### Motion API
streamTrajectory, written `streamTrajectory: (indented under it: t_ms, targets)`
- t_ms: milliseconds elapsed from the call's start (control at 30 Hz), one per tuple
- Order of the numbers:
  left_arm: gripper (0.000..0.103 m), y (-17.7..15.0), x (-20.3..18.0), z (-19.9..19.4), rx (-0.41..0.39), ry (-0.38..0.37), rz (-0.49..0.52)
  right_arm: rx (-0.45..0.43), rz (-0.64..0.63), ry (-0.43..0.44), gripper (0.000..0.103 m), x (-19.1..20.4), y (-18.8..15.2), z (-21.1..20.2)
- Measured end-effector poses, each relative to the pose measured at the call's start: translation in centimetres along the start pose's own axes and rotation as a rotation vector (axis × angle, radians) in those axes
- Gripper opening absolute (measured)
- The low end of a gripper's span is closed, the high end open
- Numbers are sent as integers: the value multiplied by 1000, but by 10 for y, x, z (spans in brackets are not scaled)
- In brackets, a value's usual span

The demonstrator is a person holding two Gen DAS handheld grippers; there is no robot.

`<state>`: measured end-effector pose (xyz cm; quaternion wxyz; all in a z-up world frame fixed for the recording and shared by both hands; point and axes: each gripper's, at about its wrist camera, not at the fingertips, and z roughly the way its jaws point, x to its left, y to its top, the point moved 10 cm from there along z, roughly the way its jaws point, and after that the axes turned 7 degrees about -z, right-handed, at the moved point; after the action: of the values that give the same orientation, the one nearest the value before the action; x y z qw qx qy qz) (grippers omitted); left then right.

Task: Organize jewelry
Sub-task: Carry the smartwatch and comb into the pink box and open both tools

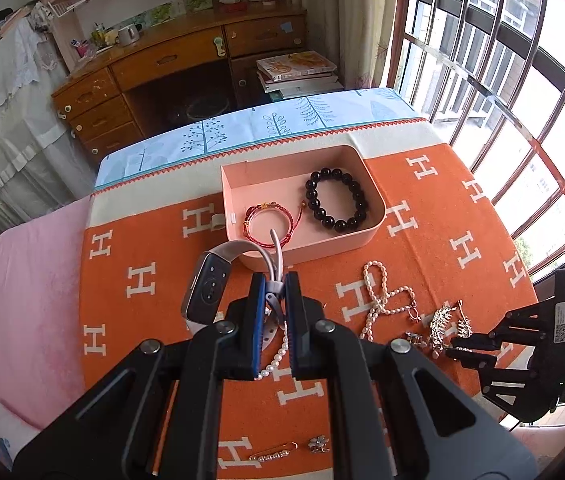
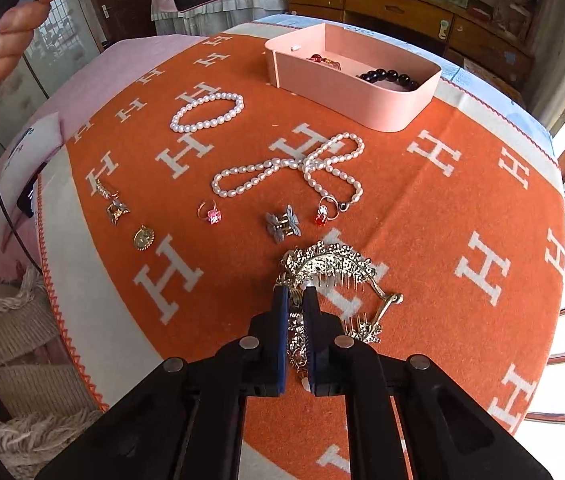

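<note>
Above the orange blanket (image 2: 422, 208) with its white H pattern, your left hand-held gripper (image 1: 275, 312) is clenched on the pale strap of a smartwatch (image 1: 206, 288), which hangs lifted just in front of the pink tray (image 1: 366, 236). In the right wrist view the same watch shows at the top left, held in the air.

Inside the tray lie a black bead bracelet (image 1: 336, 199) on the right and a red cord bracelet (image 1: 268, 222) on the left, close together but apart.

Your right hand-held gripper (image 2: 295, 332) is low on the blanket, its blue pads closed on the near end of a gold hair comb (image 2: 334, 268); whether the comb is off the cloth, you cannot tell from these views.

Between the comb and the tray lies a looped pearl necklace (image 2: 294, 168), with a pearl bracelet (image 2: 208, 114) well to its left. Nearer you sit a red-stone ring (image 2: 322, 214) touching the necklace's clasp end, a grey butterfly clip (image 2: 282, 226), a pink-stone ring (image 2: 211, 214), a gold oval pendant (image 2: 143, 237) and a small gold brooch (image 2: 114, 208), all apart from each other.
</note>
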<state>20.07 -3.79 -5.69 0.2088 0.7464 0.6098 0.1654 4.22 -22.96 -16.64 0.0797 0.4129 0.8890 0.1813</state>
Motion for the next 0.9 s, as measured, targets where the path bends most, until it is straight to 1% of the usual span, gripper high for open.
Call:
streamTrajectory:
  t_ms: [100, 233, 400, 533, 600, 667, 733, 800, 900]
  targets:
    - [7, 4, 3, 0, 1, 5, -1, -44, 53, -22, 7, -9, 17, -15]
    - [7, 16, 4, 1, 0, 16, 3, -133, 118, -52, 7, -26, 54, -48]
    - [7, 46, 1, 3, -18, 16, -6, -249, 185, -91, 7, -51, 121, -87]
    - [7, 70, 0, 22, -25, 7, -40, -316, 287, -70, 7, -73, 179, -97]
    - [7, 79, 1, 40, -13, 5, -60, -344, 346, -69, 7, -87, 204, -92]
    - [7, 84, 2, 61, 2, -2, -82, -357, 408, -69, 7, -102, 221, -81]
    - [7, 86, 4, 84, 16, 0, -101, -355, 474, -40, 7, -114, 236, -63]
    - [8, 85, 6, 106, 29, 7, -115, -339, 533, -17, 7, -125, 242, -41]
    - [9, 82, 6, 132, 38, 8, -119, -281, 587, 3, 7, -138, 246, -2]
